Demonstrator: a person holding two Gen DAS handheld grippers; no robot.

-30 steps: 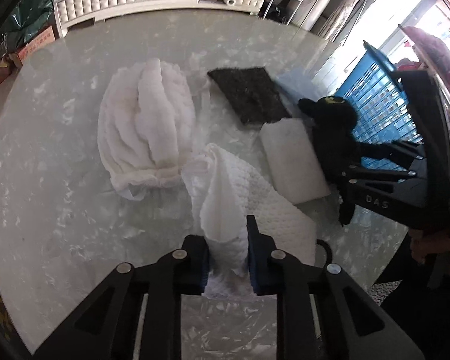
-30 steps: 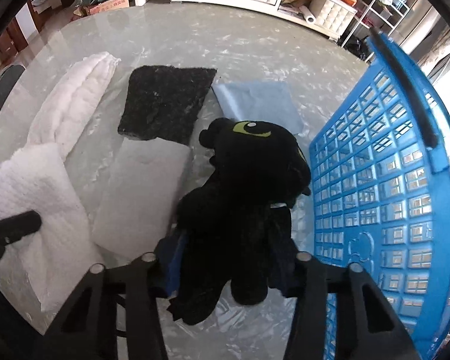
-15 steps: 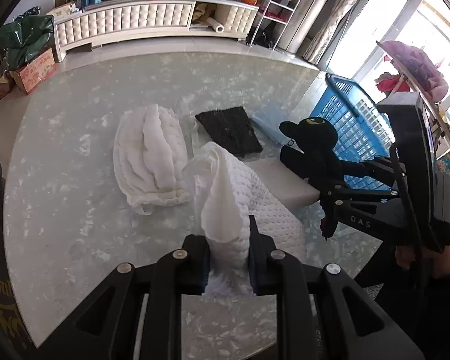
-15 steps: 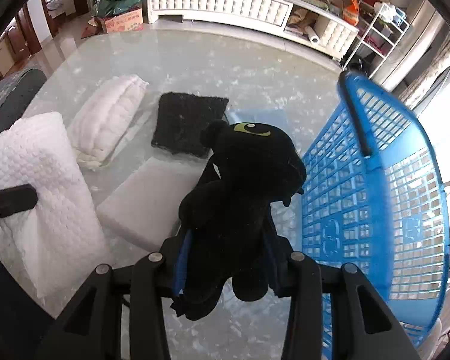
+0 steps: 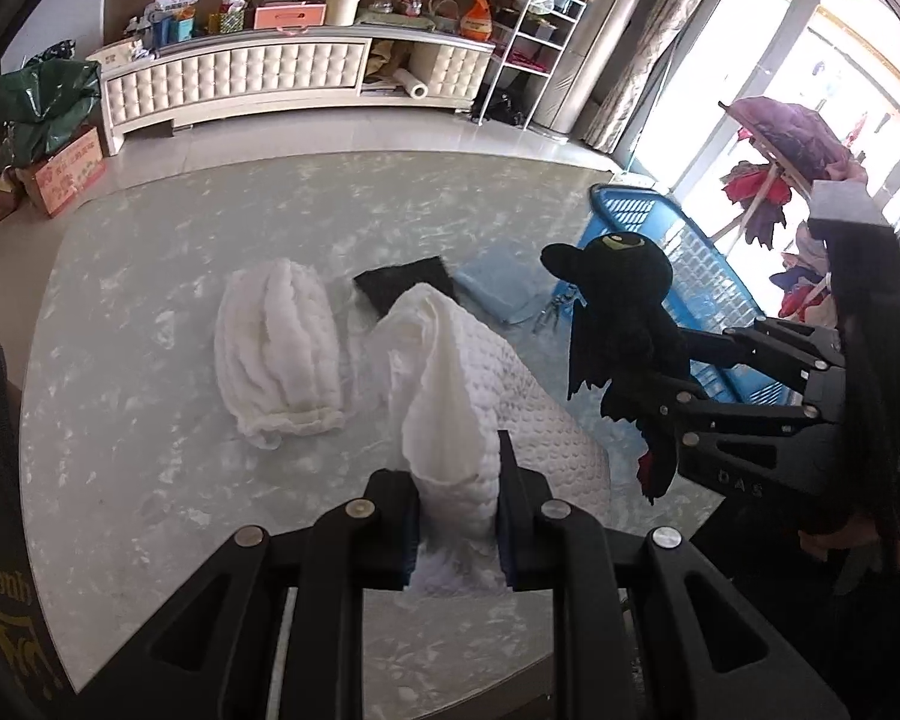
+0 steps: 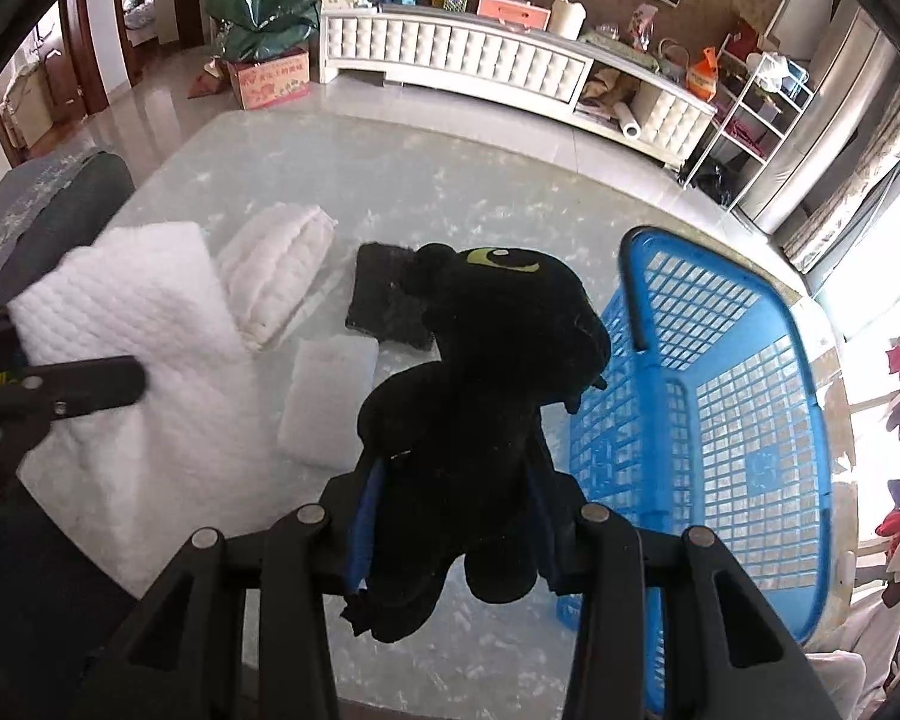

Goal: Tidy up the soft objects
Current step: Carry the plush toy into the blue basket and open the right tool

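Above the tabletop's (image 5: 150,330) near edge, the left gripper (image 5: 457,510) clamps a white towel (image 5: 480,396); the right gripper (image 5: 660,384), marked "DAS", clamps a black plush toy (image 6: 480,390) beside the blue basket (image 6: 720,408).

Round pale marbled table (image 6: 426,192) carries a bunched white cloth (image 5: 279,354), black mat (image 6: 384,300) and white pad (image 6: 327,399) (close together). Light-blue cloth (image 5: 498,297) beside the mat; blue basket (image 6: 732,420) at the table's right edge.

On table (image 6: 450,192): rolled towel (image 6: 276,273) left, mat (image 6: 384,300) centre, foam pad (image 6: 327,402) before mat, basket (image 6: 738,408) right.
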